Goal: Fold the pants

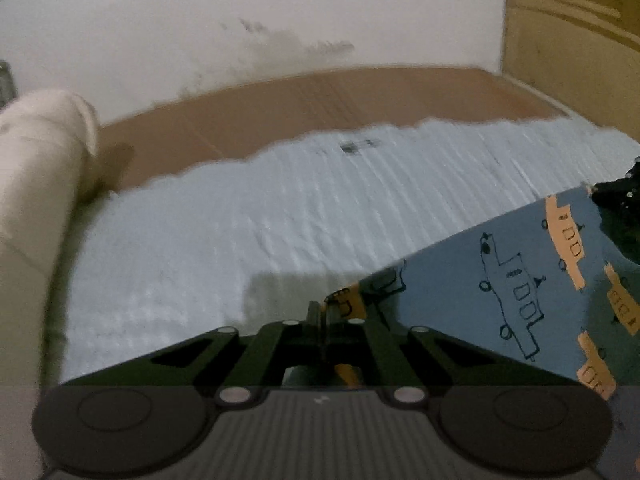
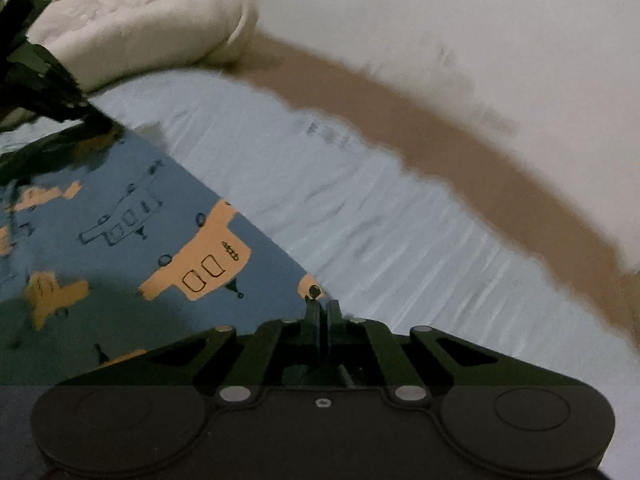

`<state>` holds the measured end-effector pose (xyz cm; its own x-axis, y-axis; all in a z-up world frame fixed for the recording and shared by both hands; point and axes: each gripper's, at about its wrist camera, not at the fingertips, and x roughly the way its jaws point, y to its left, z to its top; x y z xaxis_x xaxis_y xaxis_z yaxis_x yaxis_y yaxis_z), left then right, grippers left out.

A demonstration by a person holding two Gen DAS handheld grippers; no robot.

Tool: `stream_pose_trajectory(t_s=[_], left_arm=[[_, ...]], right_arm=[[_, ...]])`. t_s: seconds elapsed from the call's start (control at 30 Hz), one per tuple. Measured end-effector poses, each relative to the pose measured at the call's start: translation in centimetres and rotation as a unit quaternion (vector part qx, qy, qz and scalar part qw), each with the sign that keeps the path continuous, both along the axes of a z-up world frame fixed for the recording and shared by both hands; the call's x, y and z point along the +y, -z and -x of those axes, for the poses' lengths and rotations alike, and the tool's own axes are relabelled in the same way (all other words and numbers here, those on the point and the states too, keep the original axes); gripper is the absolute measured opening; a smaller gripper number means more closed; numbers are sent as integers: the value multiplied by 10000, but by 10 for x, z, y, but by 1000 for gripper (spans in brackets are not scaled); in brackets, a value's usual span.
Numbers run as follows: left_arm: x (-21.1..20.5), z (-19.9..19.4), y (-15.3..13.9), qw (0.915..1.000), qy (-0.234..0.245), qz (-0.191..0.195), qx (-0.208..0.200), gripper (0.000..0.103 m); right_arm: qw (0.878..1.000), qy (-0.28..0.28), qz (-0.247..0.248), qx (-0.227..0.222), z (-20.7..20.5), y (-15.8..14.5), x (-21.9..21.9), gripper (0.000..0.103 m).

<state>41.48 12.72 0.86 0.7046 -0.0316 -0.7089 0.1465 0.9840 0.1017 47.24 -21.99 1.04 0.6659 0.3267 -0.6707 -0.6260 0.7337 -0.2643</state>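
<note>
The pants (image 1: 500, 280) are blue cloth printed with orange and outlined trucks. They lie on a pale blue ribbed bed sheet (image 1: 280, 216). In the left wrist view my left gripper (image 1: 320, 312) is shut on the pants' left corner, and the cloth rises taut toward the right. In the right wrist view my right gripper (image 2: 323, 310) is shut on the other corner of the pants (image 2: 140, 240), whose edge runs up and left. The left gripper (image 2: 44, 80) shows there at the far left; the right gripper (image 1: 624, 192) shows at the left view's right edge.
A cream pillow (image 1: 36, 168) lies at the sheet's left end; the same pillow (image 2: 140, 28) sits top left in the right wrist view. A brown headboard or bed frame strip (image 1: 340, 100) borders the sheet's far side, with a white wall (image 1: 240, 20) behind and a wooden panel (image 1: 572, 40) at right.
</note>
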Motion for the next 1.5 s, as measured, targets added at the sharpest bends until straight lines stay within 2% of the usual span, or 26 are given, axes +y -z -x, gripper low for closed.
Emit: stream_pose_trajectory(t_s=[0.07,0.13,0.27,0.37,0.57,0.77,1.0,1.2,1.3,1.5], left_arm=[[3,-2,2,9997,-32,-149,-184,0],[6,-7,12,9993,-77,-342,-125,0],[13,-10,31,9993,-222,-288,41,0],[13,-6,34,9995,-213,-215,-2,0],[13,18,11,9995,-145,-106,-265,0],[3,63,-22,9984,-48,-196,-532,0],[-4,146,-48,9979,16,158,-621,0],[-9,212,-35,9967,99,285,-753,0],[-13,241,-21,9959,148,244,-860,0],[-28,282,4,9945,231,45,-1025,0]], right_arm=[[9983,-27,227,-537,-1,-3,18,1],[9938,-118,627,-908,-2,3,40,1],[9906,-272,947,-950,-10,25,63,1],[9914,-239,917,-902,-11,34,63,1],[9918,-234,688,-1048,8,15,55,1],[9913,-381,535,-1139,65,-15,39,1],[9902,-610,624,-1094,160,-40,21,1],[9896,-763,670,-1022,238,-48,13,1],[9911,-700,627,-943,267,-39,8,1],[9983,-209,138,-519,309,-4,0,1]])
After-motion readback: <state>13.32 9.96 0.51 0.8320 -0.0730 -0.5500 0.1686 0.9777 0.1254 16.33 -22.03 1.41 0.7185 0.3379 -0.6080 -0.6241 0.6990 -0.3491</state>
